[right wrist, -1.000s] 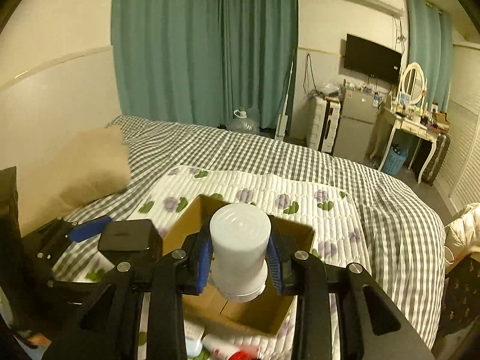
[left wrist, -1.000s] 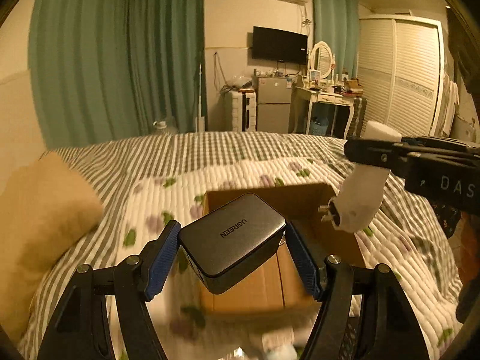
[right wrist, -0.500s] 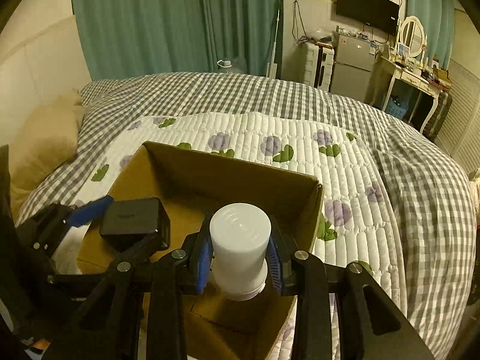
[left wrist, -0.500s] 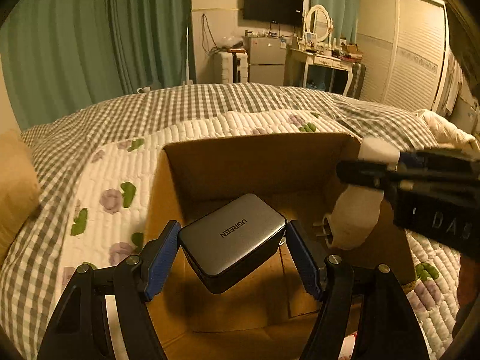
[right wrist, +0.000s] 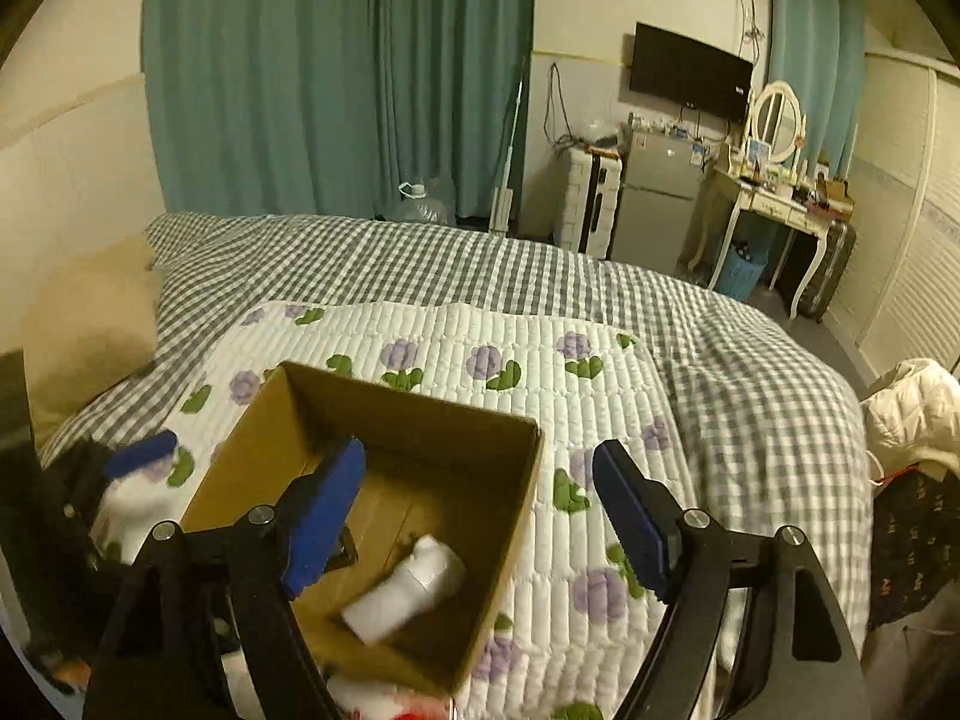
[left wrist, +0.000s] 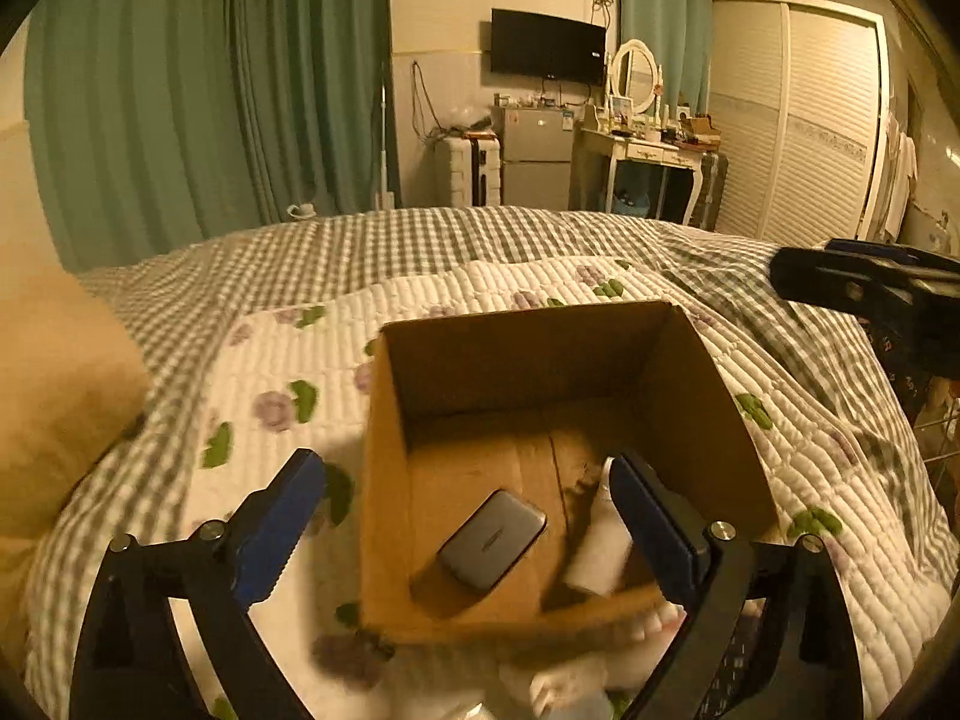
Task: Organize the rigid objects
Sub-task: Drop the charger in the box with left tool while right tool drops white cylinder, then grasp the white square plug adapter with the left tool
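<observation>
An open cardboard box (left wrist: 708, 396) (right wrist: 516, 492) sits on the flowered quilt on the bed. A grey charger block (left wrist: 492, 540) lies on the box floor. A white plug-in device (left wrist: 597, 546) (right wrist: 408, 591) lies on its side beside it in the box. My left gripper (left wrist: 468, 522) is open and empty, above the near side of the box. My right gripper (right wrist: 480, 516) is open and empty, above the box's right wall; its tip shows at the right edge of the left wrist view (left wrist: 858, 291).
A tan pillow (left wrist: 54, 396) lies at the left on the checked bedspread (right wrist: 420, 264). Small white and red items (right wrist: 384, 699) lie at the box's near side. A cream jacket (right wrist: 912, 414) is at the bed's right edge. Fridge and dressing table stand far back.
Both grippers opened. The charger block and the white device dropped from the grippers into the box. Both grippers pulled back and up from the box.
</observation>
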